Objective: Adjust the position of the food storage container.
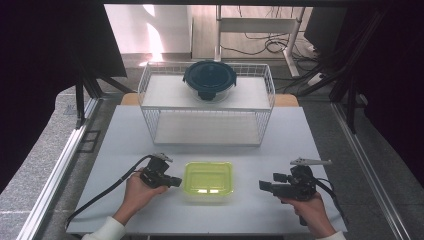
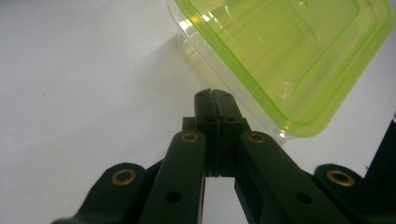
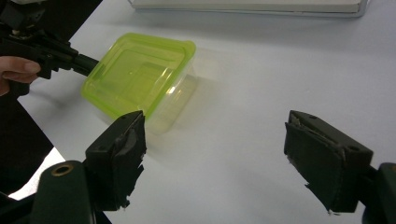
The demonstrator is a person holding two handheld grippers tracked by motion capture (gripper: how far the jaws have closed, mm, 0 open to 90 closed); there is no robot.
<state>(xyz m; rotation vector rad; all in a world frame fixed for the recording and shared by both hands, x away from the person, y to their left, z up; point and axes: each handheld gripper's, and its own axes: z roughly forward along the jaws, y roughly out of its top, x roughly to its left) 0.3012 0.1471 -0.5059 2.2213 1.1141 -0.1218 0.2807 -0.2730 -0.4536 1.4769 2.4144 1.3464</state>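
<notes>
The green-lidded container (image 1: 208,179) sits low in the centre of the high view, on the white table (image 1: 280,135). The left gripper (image 1: 176,182), jaws pressed together and empty, noses its left rim; the right gripper (image 1: 264,186) waits wide apart. Best to steady the box squarely before lifting

White wire basket rack (image 1: 265,82) at 12 o'clock on the white table (image 1: 130,135). Round glass container with dark lid (image 1: 209,80) sits on its top shelf. Cables on floor (image 1: 270,46) beyond, 1 o'clock.
</notes>
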